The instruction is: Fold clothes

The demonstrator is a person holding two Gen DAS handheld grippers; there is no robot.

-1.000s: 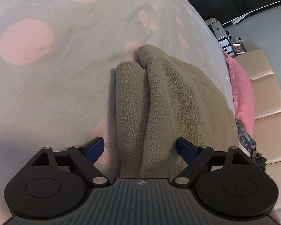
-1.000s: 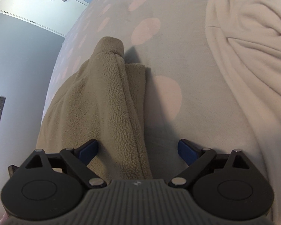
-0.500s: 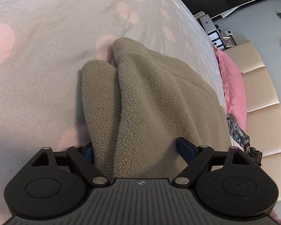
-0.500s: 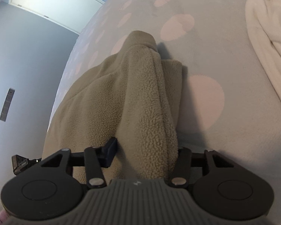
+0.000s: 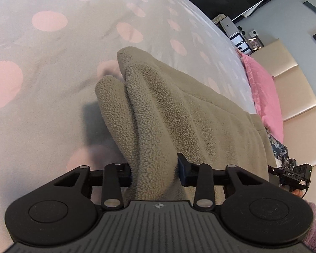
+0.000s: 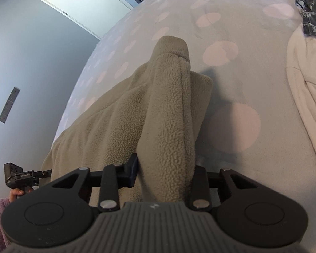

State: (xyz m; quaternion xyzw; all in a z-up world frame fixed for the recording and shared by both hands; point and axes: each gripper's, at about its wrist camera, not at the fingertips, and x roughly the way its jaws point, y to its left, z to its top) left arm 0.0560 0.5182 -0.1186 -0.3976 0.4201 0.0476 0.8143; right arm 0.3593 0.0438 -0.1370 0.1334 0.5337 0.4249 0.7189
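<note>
Olive fleece garment (image 5: 179, 113) on bed with grey, pink-dotted bedspread (image 5: 52, 105), one bunched edge raised off the bedspread at each end. Left gripper (image 5: 154, 168): jaws closing, pads pressed on a thick fold of fleece; right gripper (image 6: 165, 168): jaws closing, likewise clamped on a fleece fold. Cream garment (image 6: 305, 84) well apart, pink pillow (image 5: 265, 97) by padded headboard (image 5: 295, 88).

Little can be read. The black camera unit (image 5: 292, 174) at the right edge of the left wrist view bears "DAS". The like unit (image 6: 21, 176) at the left of the right wrist view carries a white label too small to make out.
</note>
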